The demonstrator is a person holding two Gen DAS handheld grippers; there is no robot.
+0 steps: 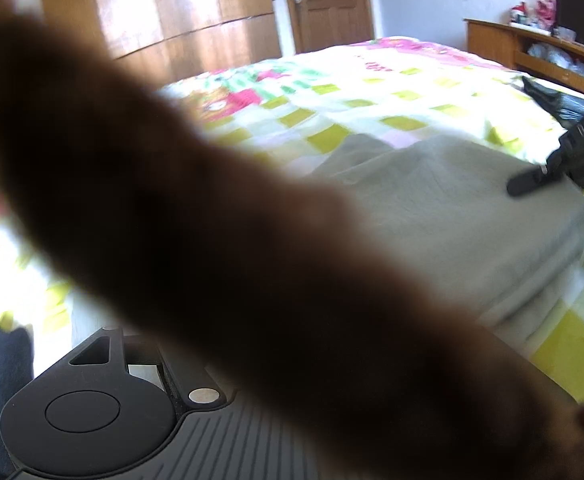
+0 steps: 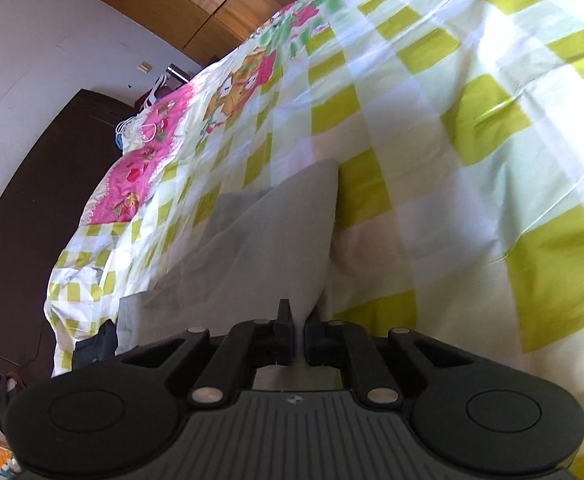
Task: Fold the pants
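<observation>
The right gripper (image 2: 299, 330) has its jaws drawn nearly together, with only a thin slit between the two black pads. A fold of the grey pants (image 2: 268, 240) runs into that slit, so the jaws are pinched on the cloth at its near edge. From there the pants stretch away across the bed, lying as a flat, partly folded grey panel with a crease running diagonally over it and one straight edge along the right side.

The left gripper's jaws cannot be judged: in the left wrist view a blurred brown shape (image 1: 232, 240), very close to the lens, crosses the frame from upper left to lower right and hides them. Only part of the left gripper's black body (image 1: 104, 412) shows below it. Beyond the blur, the pants (image 1: 432, 208) lie on the bed, and the right gripper (image 1: 526, 182) reaches in from the right, its tip at the cloth.

The bedspread (image 2: 472, 128), checked in white and yellow-green with pink cartoon prints at the far end, lies under everything. Farther off stand a wooden wardrobe (image 1: 164, 12) and a wooden door (image 1: 328, 4).
</observation>
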